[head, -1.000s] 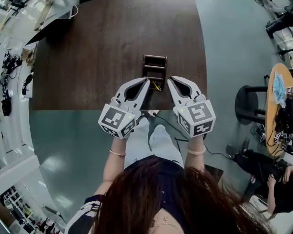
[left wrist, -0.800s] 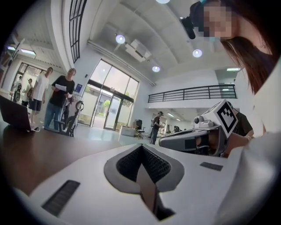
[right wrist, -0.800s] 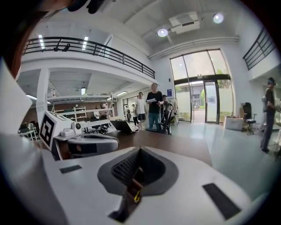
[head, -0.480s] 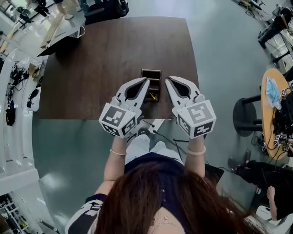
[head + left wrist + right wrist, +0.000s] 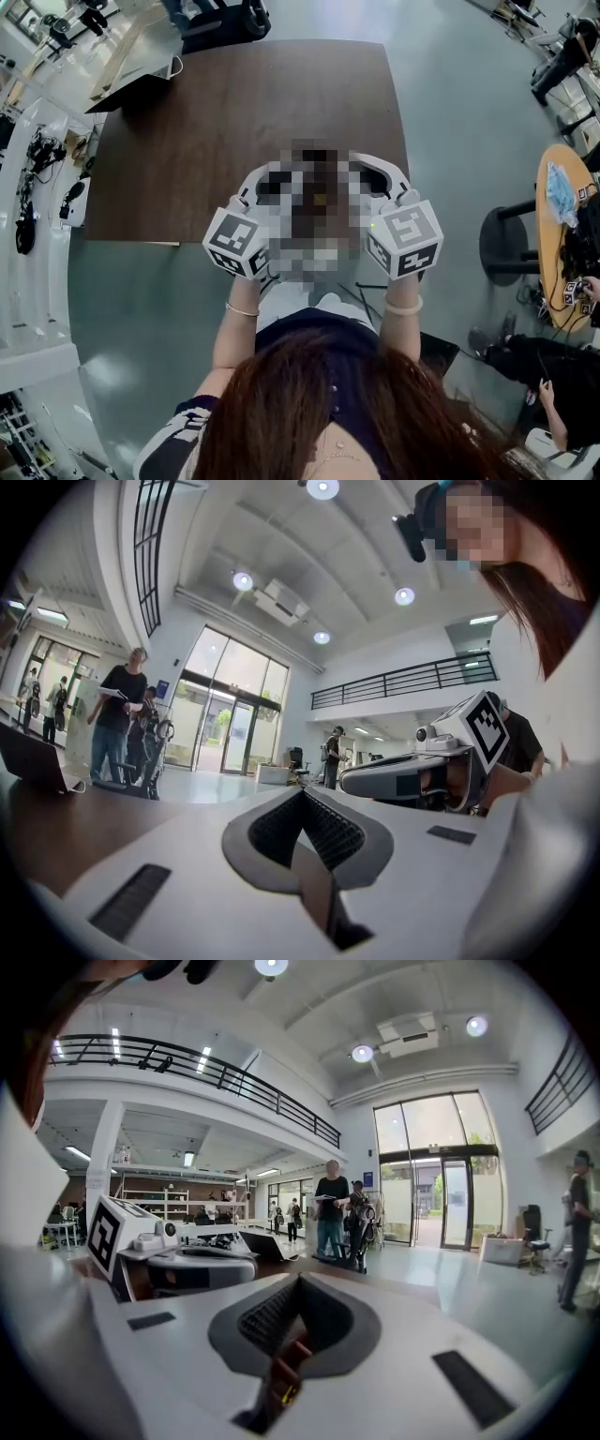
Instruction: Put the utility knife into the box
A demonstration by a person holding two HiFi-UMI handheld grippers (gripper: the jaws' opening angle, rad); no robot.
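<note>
1. The left white two-jaw gripper [image 5: 302,794] is held over the near edge of the dark brown wooden table [image 5: 206,122]. Its jaws are closed tip to tip and nothing is gripped.
2. The right white two-jaw gripper [image 5: 298,1281] is held just beside it, likewise closed tip to tip and empty.
3. Through the slit behind the right gripper's jaw tips, the small brown wooden box [image 5: 286,1354] is seen on the table. A yellow sliver of the utility knife [image 5: 286,1394] shows within its frame. In the head view that spot is blurred.
4. Beyond the table, grey-green floor [image 5: 469,112] is seen.
</note>
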